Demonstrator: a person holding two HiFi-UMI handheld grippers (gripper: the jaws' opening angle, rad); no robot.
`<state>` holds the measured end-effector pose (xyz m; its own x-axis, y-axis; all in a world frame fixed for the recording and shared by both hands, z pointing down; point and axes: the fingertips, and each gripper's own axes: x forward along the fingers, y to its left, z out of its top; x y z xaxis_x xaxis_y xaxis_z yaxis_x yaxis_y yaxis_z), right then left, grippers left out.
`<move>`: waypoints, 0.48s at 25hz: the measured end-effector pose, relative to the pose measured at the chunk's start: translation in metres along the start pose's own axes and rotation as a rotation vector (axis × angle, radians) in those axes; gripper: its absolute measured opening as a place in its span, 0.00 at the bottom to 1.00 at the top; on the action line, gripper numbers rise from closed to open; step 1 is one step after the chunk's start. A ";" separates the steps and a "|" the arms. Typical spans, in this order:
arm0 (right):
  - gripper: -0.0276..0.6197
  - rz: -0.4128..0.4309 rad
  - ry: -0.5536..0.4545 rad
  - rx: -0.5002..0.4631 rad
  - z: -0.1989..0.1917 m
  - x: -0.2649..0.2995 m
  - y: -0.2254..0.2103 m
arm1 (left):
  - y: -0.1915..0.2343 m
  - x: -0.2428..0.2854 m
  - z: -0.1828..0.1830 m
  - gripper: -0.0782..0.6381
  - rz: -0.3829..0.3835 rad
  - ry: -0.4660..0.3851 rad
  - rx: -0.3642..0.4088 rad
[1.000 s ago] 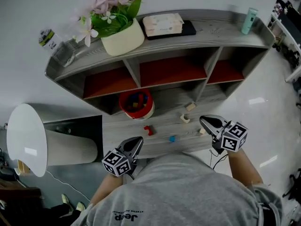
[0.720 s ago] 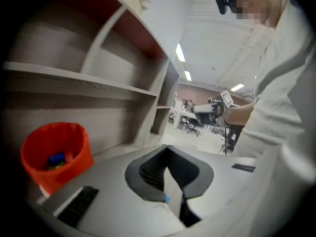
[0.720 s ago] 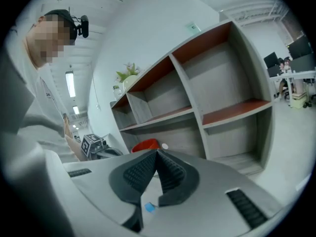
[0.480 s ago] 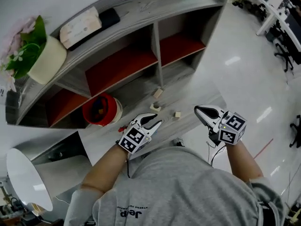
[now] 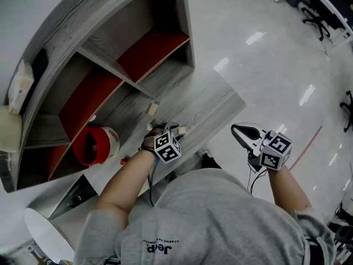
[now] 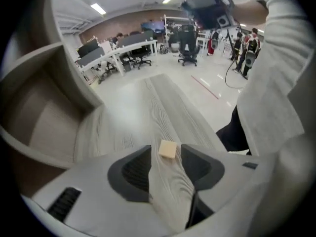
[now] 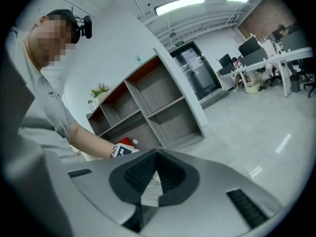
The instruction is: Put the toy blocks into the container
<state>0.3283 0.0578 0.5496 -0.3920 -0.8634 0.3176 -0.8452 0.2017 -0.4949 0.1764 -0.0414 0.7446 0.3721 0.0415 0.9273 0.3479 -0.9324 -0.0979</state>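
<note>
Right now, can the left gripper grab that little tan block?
Probably yes. The left gripper points down over the tan block, its jaws have just been opening, and the block lies between their tips with nothing in the way.

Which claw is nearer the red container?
Left. The left claw, jaws just opening around a tan block, is over the desk right of the container; the right claw hangs farther right over the floor.
</note>
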 end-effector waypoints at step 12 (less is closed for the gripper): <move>0.05 -0.003 0.025 0.053 -0.024 -0.010 -0.005 | -0.010 0.043 -0.013 0.34 0.010 0.142 0.090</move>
<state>0.3280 0.0762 0.5684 -0.3988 -0.8519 0.3395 -0.8266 0.1735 -0.5354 0.1780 -0.0345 0.7900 0.2533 -0.0249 0.9671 0.4231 -0.8961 -0.1339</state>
